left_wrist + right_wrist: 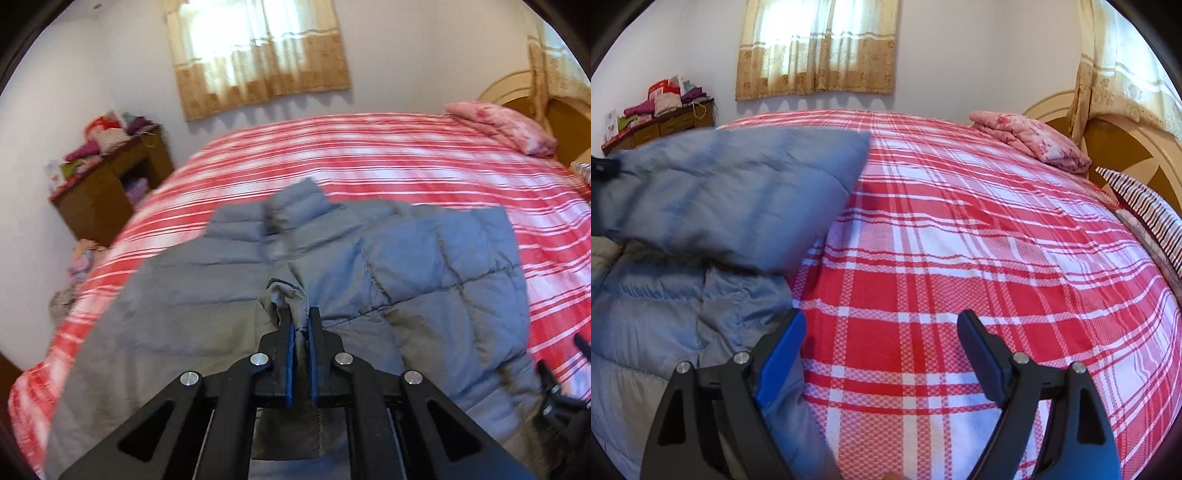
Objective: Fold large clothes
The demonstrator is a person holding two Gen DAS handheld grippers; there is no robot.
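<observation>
By the bed's left edge stood a cluttered wooden cabinet (110, 192). The grey quilted jacket (207, 295) lay rumpled over the near left part of the bed (960, 240), one panel lifted. The left hand-held gripper (300, 321) was clenched on a bunched fold of the jacket. The right hand-held gripper (882, 332) was released, jaws wide over bare plaid cover. Toward the right, open bedspread ran to a folded pink blanket (1030, 142) near the headboard (1123, 147).

No text, label, brand or number can be read anywhere in either view. The boxes and cards (666, 86) on the wooden dresser (661, 123), at ten o'clock, are too small and blurred.
</observation>
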